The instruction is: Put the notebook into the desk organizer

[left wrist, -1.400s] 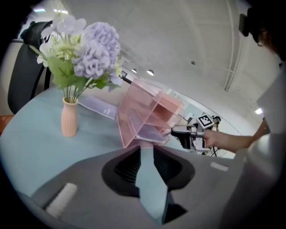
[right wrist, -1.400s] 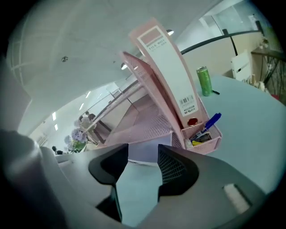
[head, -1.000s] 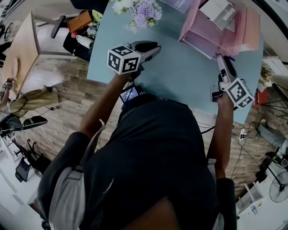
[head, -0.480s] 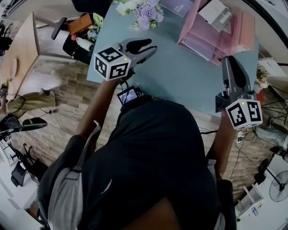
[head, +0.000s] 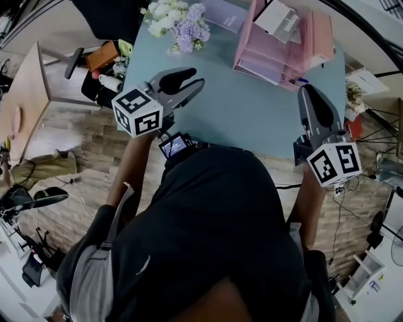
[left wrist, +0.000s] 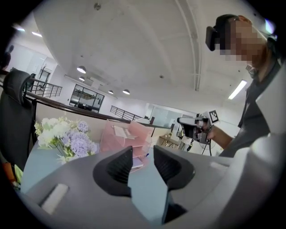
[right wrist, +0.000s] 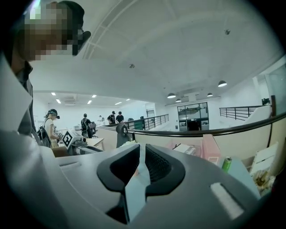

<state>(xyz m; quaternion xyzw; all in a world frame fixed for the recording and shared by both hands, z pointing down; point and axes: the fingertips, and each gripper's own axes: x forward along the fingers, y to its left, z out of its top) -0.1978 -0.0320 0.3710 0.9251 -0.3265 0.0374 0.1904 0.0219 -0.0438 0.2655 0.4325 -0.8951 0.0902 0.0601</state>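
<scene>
Facing flowers (head: 179, 25) and desk organizer (head: 264, 58), left hand-held gripper (head: 194, 80) closed empty, right hand-held gripper (head: 310, 94) just closing empty.

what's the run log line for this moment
left hand-held gripper: shut, empty | right hand-held gripper: jaws have just been closing, now shut, empty | white notebook: in pink desk organizer

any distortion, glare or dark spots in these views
Head view: fisheye warps the scene around the table, and the person's dark top is underlit. Left gripper view: black round border, ceiling lights blown out. Right gripper view: same border, railing bowed.
</scene>
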